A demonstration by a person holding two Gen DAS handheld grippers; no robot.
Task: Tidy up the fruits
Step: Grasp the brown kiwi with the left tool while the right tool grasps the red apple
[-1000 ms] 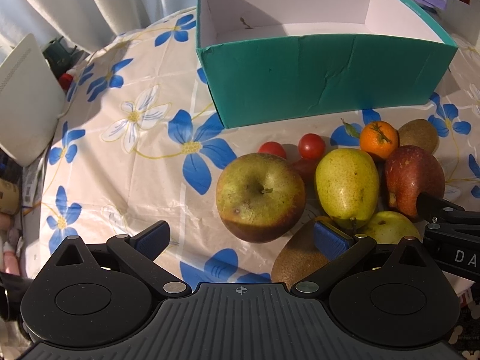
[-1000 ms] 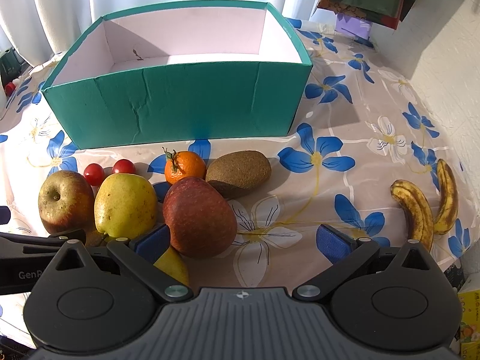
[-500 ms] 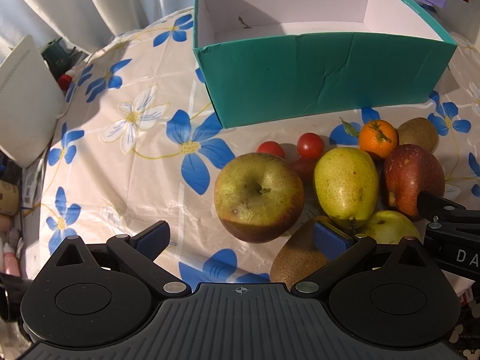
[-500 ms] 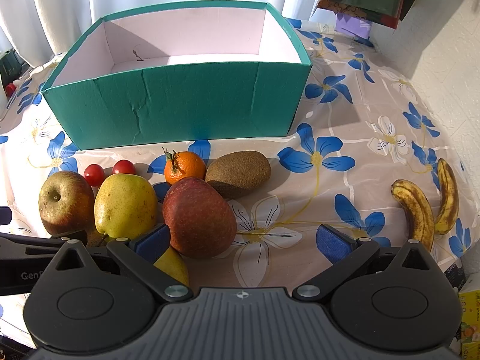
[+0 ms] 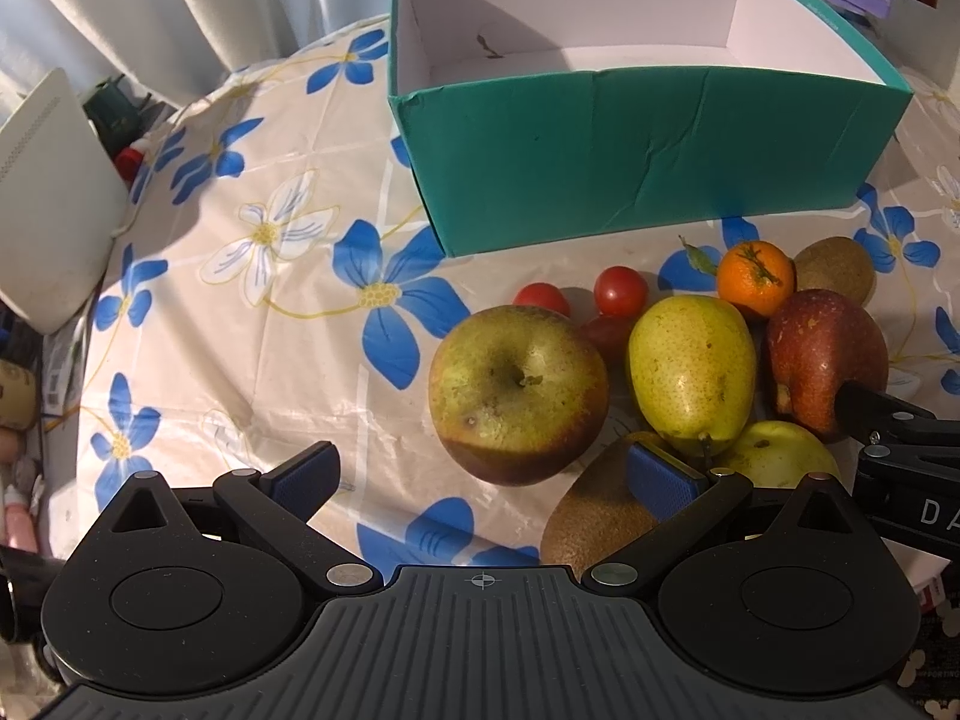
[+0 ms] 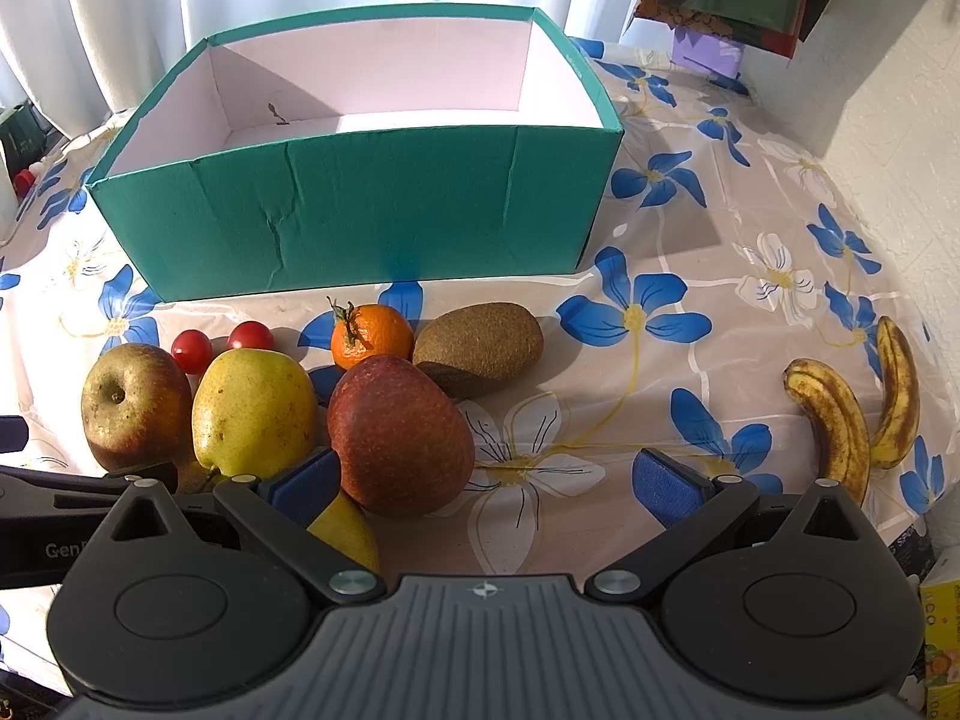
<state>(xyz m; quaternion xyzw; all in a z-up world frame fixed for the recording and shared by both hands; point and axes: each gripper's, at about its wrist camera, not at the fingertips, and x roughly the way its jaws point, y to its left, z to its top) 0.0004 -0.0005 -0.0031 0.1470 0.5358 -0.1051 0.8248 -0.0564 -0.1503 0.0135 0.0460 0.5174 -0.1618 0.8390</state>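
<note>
A teal box (image 5: 648, 162), white inside and empty, stands at the back of the table; it also shows in the right wrist view (image 6: 360, 204). Before it lie a green-red apple (image 5: 519, 390), a yellow pear (image 5: 690, 372), a red pear (image 6: 399, 435), a mandarin (image 6: 372, 336), a kiwi (image 6: 477, 348), cherry tomatoes (image 5: 621, 291) and a second kiwi (image 5: 594, 516). My left gripper (image 5: 480, 474) is open, just short of the apple. My right gripper (image 6: 489, 480) is open, its left finger beside the red pear.
Two spotted bananas (image 6: 852, 420) lie at the right edge of the flowered tablecloth (image 5: 252, 312). A small yellow-green fruit (image 5: 777, 450) sits under the pears. A white device (image 5: 48, 192) leans off the left edge. Curtains hang behind the box.
Both grippers have barely moved; the left wrist view shifted very slightly toward the fruit. Nothing was gripped or released.
</note>
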